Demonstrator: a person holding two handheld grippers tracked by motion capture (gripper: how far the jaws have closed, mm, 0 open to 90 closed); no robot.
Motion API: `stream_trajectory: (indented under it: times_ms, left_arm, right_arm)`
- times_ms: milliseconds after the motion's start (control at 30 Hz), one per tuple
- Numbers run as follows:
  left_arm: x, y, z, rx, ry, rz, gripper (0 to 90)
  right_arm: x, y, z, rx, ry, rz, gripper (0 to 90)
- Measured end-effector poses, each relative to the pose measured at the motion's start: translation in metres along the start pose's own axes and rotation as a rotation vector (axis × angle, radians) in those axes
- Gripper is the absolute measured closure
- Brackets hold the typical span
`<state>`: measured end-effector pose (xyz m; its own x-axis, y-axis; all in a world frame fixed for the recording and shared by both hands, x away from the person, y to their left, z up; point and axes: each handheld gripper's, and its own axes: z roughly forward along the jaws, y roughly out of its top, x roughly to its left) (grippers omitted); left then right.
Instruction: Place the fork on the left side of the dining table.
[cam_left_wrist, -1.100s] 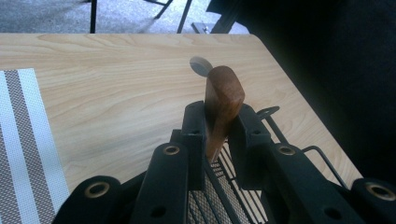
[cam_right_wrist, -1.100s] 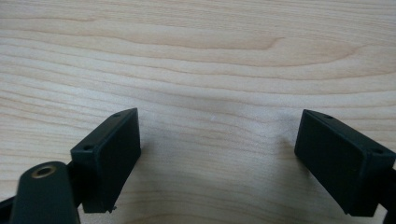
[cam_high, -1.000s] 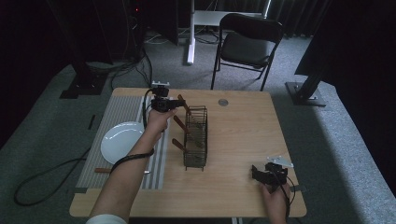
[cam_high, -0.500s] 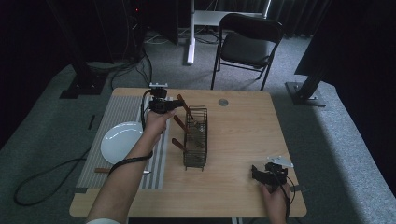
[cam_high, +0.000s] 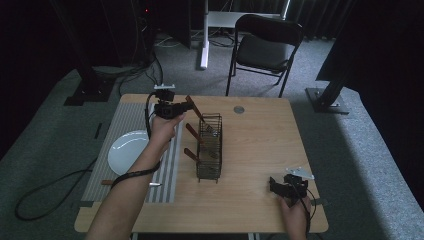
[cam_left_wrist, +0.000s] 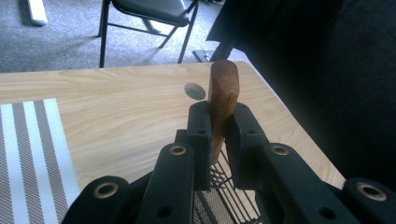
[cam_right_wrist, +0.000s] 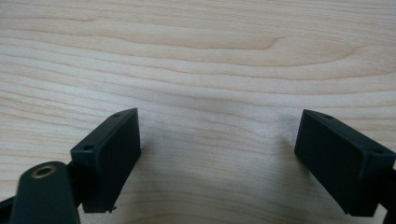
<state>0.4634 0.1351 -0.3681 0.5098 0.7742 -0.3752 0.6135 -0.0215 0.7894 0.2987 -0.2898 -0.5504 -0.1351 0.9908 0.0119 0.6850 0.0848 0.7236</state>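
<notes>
My left gripper (cam_high: 186, 106) is over the far end of the black wire basket (cam_high: 209, 147), shut on the wooden handle (cam_high: 192, 106) of a utensil that slants down into the basket. In the left gripper view the handle (cam_left_wrist: 223, 93) stands up between the jaws of that gripper (cam_left_wrist: 219, 135), with basket wires (cam_left_wrist: 224, 186) below. Two more wooden handles (cam_high: 192, 132) (cam_high: 191, 154) stick out of the basket's left side. My right gripper (cam_high: 274, 186) rests open at the table's front right, and its own view has the right gripper (cam_right_wrist: 219, 158) over bare wood.
A white plate (cam_high: 127, 150) lies on a striped placemat (cam_high: 125, 120) at the left, with a utensil (cam_high: 107, 182) near the mat's front edge. A round grommet (cam_high: 238, 109) sits at the table's far edge. A black chair (cam_high: 265, 45) stands behind the table.
</notes>
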Motion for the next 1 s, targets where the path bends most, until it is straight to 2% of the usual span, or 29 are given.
stream_trajectory:
  times_ms: [33, 133, 233, 367, 433, 533, 567, 633, 700, 1000]
  left_arm:
    - [-0.001, 0.001, -0.002, -0.006, -0.009, -0.001, 80.6]
    - [-0.005, 0.004, -0.005, -0.016, 0.002, 0.01, 80.5]
    - [-0.012, 0.01, -0.012, -0.025, 0.01, 0.04, 80.5]
    - [-0.016, 0.016, -0.021, -0.041, 0.01, 0.04, 80.5]
    - [-0.017, 0.018, -0.027, -0.055, 0.025, 0.046, 80.5]
    - [-0.015, 0.02, -0.034, -0.074, 0.021, 0.037, 80.5]
    - [-0.012, 0.024, -0.043, -0.085, 0.02, 0.03, 80.5]
    - [-0.01, 0.026, -0.05, -0.099, 0.03, 0.032, 80.5]
    - [-0.008, 0.029, -0.058, -0.117, 0.022, 0.023, 80.5]
    - [0.001, 0.037, -0.081, -0.153, 0.046, 0.012, 80.5]
  right_arm:
    - [0.0, 0.0, 0.0, 0.0, 0.0, 0.0, 14.0]
    - [0.0, 0.0, 0.0, 0.0, 0.0, 0.0, 14.0]
    - [0.0, 0.0, 0.0, 0.0, 0.0, 0.0, 14.0]
    - [0.0, 0.0, 0.0, -0.001, 0.0, 0.001, 14.0]
    - [0.0, 0.0, 0.0, -0.001, 0.0, 0.001, 14.0]
    - [0.0, 0.0, 0.0, -0.002, -0.001, -0.002, 14.0]
    - [0.0, 0.0, 0.0, -0.001, -0.001, -0.001, 14.0]
    - [0.0, 0.0, 0.0, -0.002, -0.001, 0.0, 14.0]
    - [0.0, 0.0, 0.0, -0.001, -0.001, 0.0, 14.0]
    - [0.0, 0.0, 0.0, -0.001, 0.0, 0.0, 14.0]
